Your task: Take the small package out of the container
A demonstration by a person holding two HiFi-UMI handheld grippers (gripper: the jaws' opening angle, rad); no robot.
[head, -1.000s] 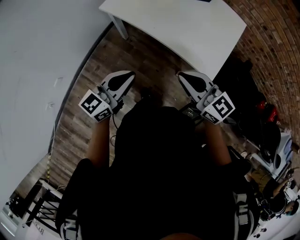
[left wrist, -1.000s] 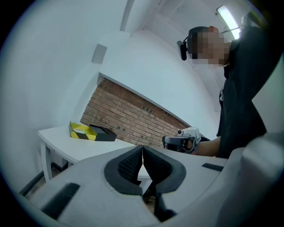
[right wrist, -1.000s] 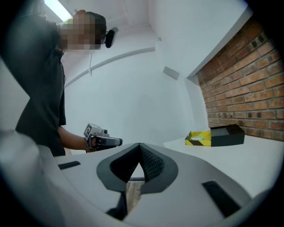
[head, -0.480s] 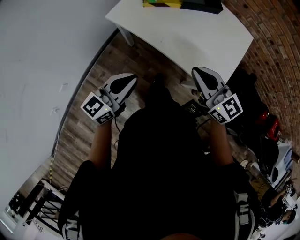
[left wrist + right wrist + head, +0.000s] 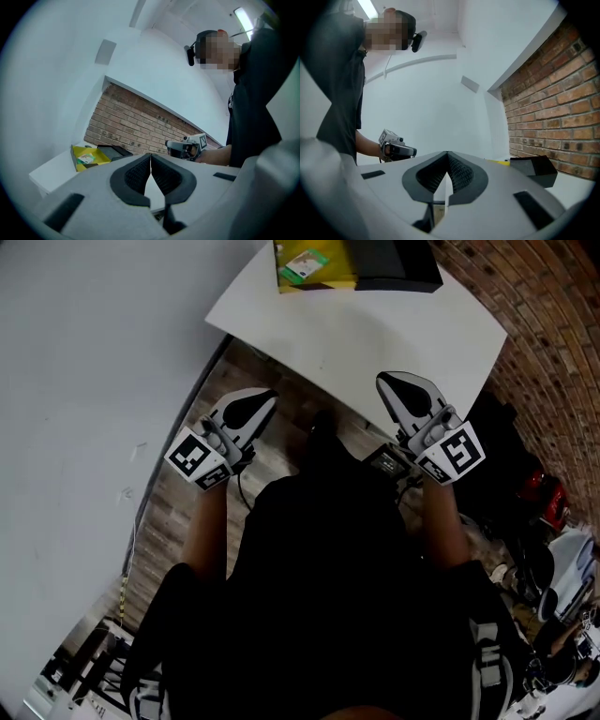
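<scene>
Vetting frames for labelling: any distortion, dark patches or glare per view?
Head view: the person's dark clothing is underexposed, almost featureless; yellow container cropped by the top edge. Left gripper view: heavy fisheye, black corners, brick wall edge bows. Right gripper view: same fisheye; ceiling light blown out top left.

White table (image 5: 375, 329), brick wall (image 5: 553, 334) at right, wood-plank floor (image 5: 169, 521), white wall (image 5: 84, 381) at left

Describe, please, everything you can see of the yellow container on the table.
The yellow container is a shallow, thin-walled, open-topped tray, lying flat at the white table's far end, cut off by the head view's top edge. A small green-and-white package lies inside; a black box sits right beside it.
</scene>
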